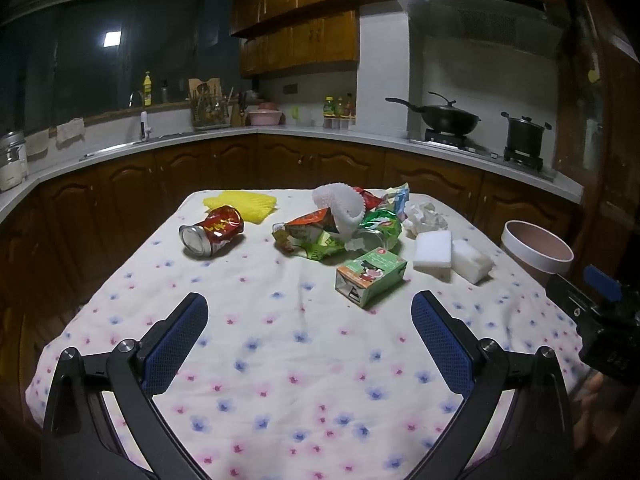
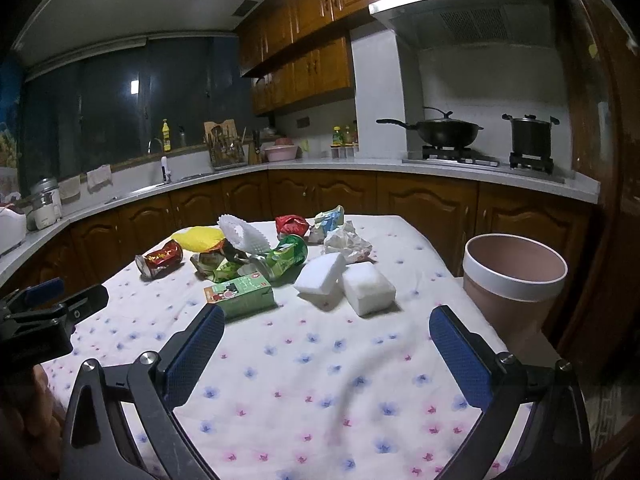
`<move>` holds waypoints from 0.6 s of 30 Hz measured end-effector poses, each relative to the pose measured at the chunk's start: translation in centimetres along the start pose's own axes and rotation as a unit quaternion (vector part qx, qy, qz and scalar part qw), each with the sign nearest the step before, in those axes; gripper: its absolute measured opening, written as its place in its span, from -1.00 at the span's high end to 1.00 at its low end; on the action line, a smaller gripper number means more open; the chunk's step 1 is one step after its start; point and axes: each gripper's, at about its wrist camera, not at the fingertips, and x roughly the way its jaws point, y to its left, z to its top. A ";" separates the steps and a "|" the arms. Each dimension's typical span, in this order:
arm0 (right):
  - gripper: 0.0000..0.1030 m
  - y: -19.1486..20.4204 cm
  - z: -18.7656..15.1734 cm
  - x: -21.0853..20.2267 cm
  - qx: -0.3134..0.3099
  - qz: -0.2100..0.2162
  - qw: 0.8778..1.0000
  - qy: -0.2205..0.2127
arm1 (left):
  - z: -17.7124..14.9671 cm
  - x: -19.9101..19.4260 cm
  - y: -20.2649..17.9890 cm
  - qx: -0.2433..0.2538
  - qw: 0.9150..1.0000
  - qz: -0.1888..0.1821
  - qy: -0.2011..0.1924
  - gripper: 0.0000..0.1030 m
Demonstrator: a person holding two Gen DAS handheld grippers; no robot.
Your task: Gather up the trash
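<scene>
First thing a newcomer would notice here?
The trash heap mid-table: a crushed red can on its left, a green carton nearest the cameras, two white sponges on its right. Beyond the table's right edge stands an empty bin. Both tongs, left and right, gape empty.

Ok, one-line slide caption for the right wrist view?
Open right gripper over floral tablecloth, trash pile ahead, pink bin at right.

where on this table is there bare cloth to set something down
The near half of the floral tablecloth, between the grippers and the green juice carton, is bare. The far half is crowded: crushed red can, wrappers, white foam blocks.
</scene>
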 end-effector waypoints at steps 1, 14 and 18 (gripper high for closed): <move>-1.00 0.0 0.0 0.0 0.001 0.001 1.000 0.001 | 0.0 0.0 0.0 0.001 1.000 0.001 0.000 -1.00; -1.00 0.0 0.3 -0.6 0.002 0.003 1.000 -0.010 | 0.1 -0.1 -0.7 0.003 1.000 0.000 -0.003 -1.00; -1.00 0.0 0.3 -0.6 0.001 0.003 1.000 -0.010 | 0.1 -0.2 -0.4 0.001 1.000 -0.003 -0.003 -1.00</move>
